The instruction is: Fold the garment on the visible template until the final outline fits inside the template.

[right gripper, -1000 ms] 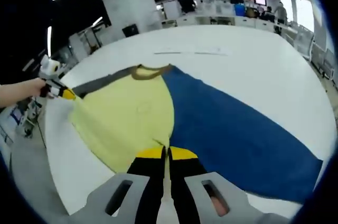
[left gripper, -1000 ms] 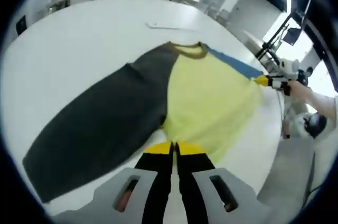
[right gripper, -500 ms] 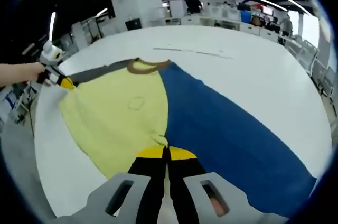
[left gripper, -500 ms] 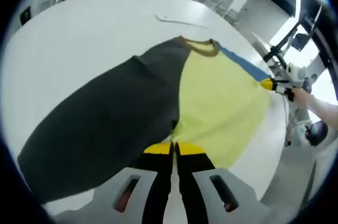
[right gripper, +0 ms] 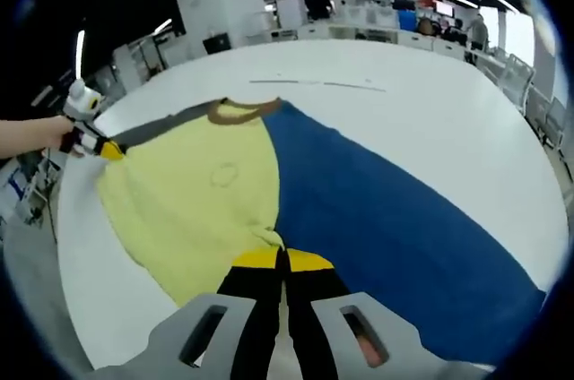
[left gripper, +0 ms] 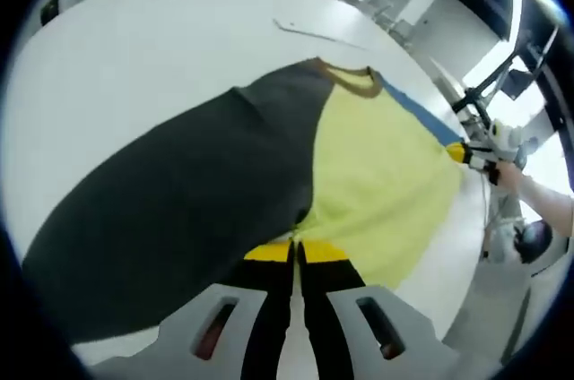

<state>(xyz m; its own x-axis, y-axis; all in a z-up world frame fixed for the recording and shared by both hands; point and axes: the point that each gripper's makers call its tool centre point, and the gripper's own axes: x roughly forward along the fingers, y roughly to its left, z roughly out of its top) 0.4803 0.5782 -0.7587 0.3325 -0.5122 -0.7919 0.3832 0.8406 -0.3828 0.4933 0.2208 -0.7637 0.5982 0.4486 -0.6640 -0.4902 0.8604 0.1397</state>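
On the big white surface point(left gripper: 134, 66) lies a soft shirt point(left gripper: 377, 165) with a yellow middle, a dark grey sleeve and a blue sleeve point(right gripper: 395, 219). The left gripper point(left gripper: 293, 250) has its jaws pinched on the shirt's edge where grey meets yellow. The right gripper point(right gripper: 282, 259) has its jaws pinched on the edge where yellow meets blue. The cloth looks light and floppy, so it will sag and wrinkle. Holding it at corners and edges seems best.
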